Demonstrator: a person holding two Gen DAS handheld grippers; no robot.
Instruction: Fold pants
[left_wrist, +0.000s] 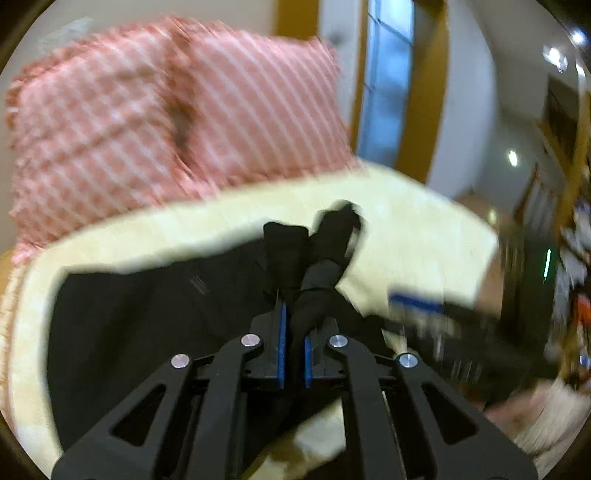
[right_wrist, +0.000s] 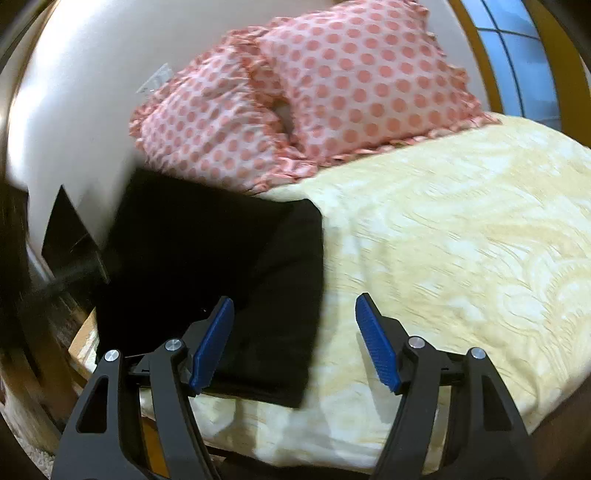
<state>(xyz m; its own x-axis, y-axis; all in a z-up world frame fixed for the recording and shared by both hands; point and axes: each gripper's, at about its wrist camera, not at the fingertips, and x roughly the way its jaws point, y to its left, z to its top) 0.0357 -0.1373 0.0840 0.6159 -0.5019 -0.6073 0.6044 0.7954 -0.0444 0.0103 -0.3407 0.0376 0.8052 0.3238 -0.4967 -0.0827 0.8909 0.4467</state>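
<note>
A bed (right_wrist: 461, 229) with a pale yellow cover fills both views, two pink dotted pillows (right_wrist: 332, 92) at its far end. The black pants (right_wrist: 221, 266) lie folded on the bed's left side, near the pillows. The left tool (left_wrist: 293, 328) is clamped on a bunched fold of the pants. The right tool (right_wrist: 295, 332) hangs spread wide, holding nothing, over the pants' near right edge.
</note>
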